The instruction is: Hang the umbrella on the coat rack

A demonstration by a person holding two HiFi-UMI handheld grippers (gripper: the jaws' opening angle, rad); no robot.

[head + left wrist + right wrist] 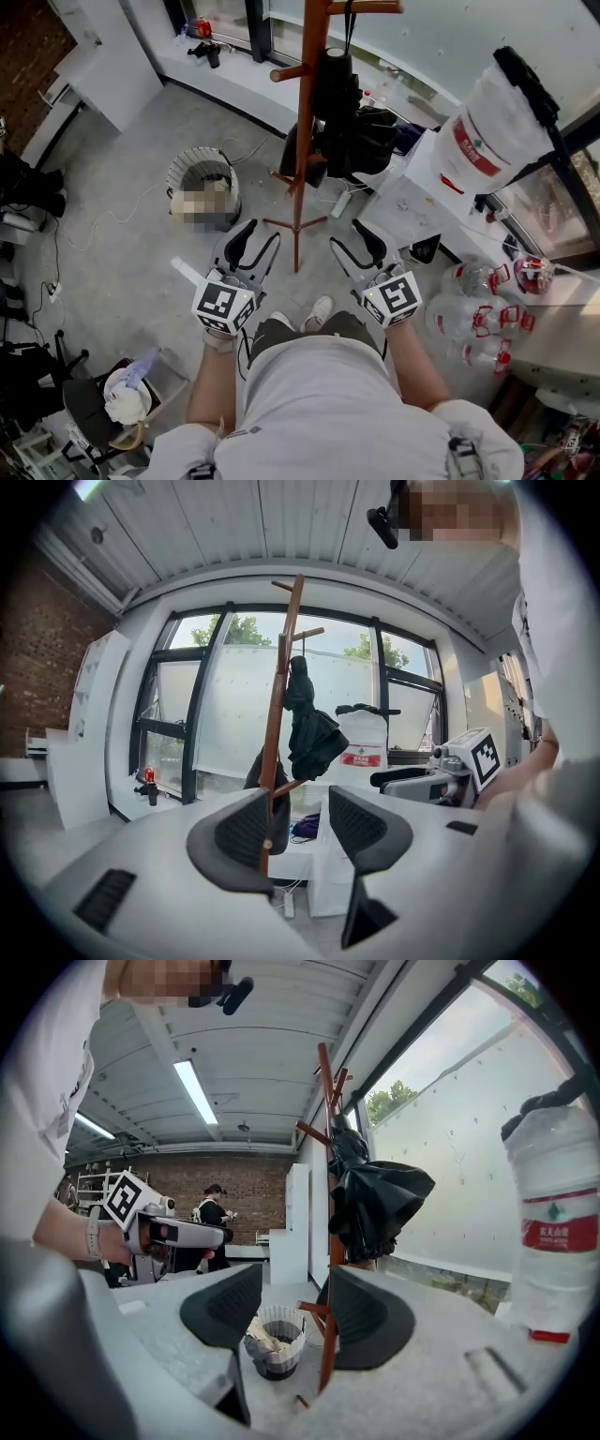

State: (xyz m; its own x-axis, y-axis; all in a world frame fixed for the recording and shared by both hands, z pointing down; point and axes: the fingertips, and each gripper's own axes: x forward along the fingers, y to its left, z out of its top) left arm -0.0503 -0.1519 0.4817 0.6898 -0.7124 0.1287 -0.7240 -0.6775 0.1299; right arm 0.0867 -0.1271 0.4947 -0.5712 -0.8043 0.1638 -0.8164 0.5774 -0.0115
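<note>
- Rack: a red-brown wooden pole with pegs. It stands upright on the floor beside the window.
- Umbrella: black and loosely folded. It hangs by its strap from an upper peg of the rack, against the pole on the window side. Neither gripper touches it.
- Left gripper: jaws released and apart, with nothing between them. It is held at waist height, short of the rack, and points at the pole.
- Right gripper: jaws released and apart, with nothing between them. It is level with the left gripper and just beside it, also short of the rack. The rack foot shows through the gap in its own view.
- Bin: a round basket with a white liner. It stands on the floor left of the rack, near its foot.
- Water bottle: large, with a red label. It stands right of the rack on a white unit.
- Second person: stands well beyond the rack, by the brick wall.
</note>
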